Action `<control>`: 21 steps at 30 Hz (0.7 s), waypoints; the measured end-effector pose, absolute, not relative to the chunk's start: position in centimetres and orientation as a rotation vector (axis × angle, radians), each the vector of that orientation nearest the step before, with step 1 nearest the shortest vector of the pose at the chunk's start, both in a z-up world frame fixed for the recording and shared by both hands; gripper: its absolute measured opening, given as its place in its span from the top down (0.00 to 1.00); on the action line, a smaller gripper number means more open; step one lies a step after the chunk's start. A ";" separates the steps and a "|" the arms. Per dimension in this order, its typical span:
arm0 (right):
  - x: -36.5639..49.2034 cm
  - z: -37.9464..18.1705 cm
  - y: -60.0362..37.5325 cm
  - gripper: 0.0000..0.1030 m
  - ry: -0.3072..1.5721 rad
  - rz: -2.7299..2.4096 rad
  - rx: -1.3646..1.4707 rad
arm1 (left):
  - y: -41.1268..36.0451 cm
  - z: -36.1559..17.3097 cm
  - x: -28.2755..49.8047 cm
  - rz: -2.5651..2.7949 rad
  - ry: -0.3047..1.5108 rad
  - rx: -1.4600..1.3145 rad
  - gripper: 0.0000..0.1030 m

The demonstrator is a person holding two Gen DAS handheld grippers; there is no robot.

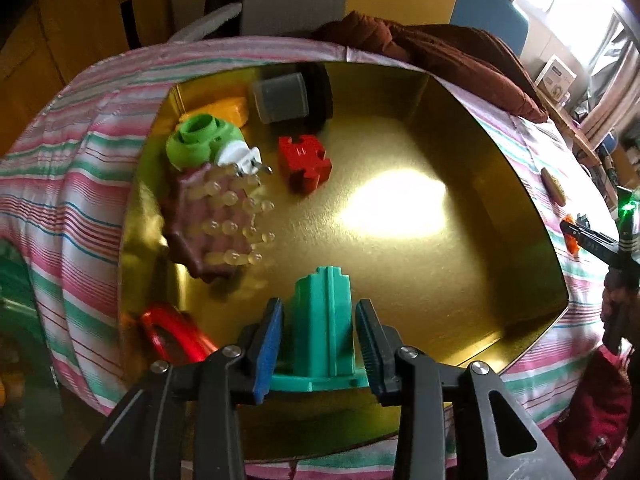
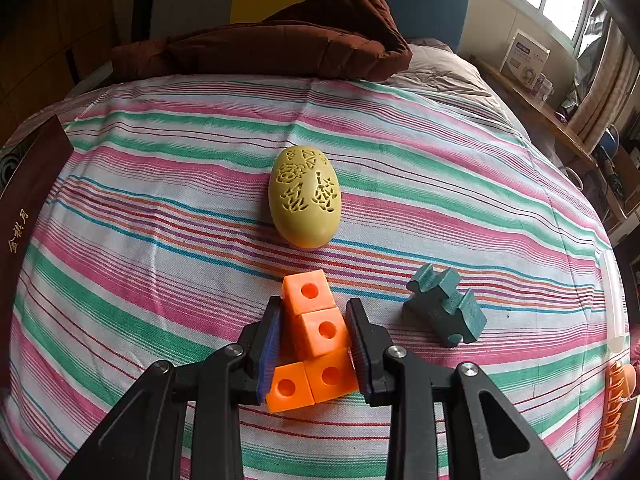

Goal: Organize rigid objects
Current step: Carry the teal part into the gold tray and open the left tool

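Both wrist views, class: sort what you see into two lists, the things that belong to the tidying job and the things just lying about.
Belong to the job:
gold tin
teal block
red puzzle piece
orange cubes
yellow egg
dark green puzzle piece

Just lying about:
striped sheet
brown blanket
white box

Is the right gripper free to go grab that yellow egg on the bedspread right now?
Probably not yet. The right gripper looks closed on the orange block piece, so its jaws are occupied. Beyond that, the yellow egg lies straight ahead with only bare striped bedspread between.
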State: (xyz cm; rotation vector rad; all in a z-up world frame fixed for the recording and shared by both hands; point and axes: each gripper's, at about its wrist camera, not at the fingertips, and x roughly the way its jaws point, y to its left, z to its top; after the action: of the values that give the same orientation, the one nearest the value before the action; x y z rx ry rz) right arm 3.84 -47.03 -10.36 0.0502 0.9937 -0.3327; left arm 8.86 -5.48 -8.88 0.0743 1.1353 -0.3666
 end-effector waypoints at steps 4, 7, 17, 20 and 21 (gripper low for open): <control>3.8 -10.3 -47.0 0.70 0.993 -0.334 0.047 | -5.3 -7.5 7.8 -0.355 1.085 0.095 0.63; 3.8 -10.3 -46.8 0.70 0.994 -0.338 0.040 | -5.0 -6.5 7.4 -0.352 1.045 0.077 0.53; 3.5 -10.3 -46.6 0.70 0.985 -0.346 0.029 | -5.5 -2.7 4.4 -0.264 0.839 0.186 0.49; 3.4 -10.3 -46.5 0.70 0.979 -0.348 0.022 | -5.8 -2.3 4.0 -0.270 0.813 0.186 0.43; 3.4 -10.2 -46.4 0.70 0.977 -0.349 0.018 | -6.0 -2.2 3.8 -0.271 0.806 0.191 0.43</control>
State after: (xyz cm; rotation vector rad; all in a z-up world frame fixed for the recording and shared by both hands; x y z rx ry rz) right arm 3.40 -46.40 -10.25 0.0177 0.9773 -0.3488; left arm 3.79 -5.97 -2.24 0.1910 0.8062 -0.2710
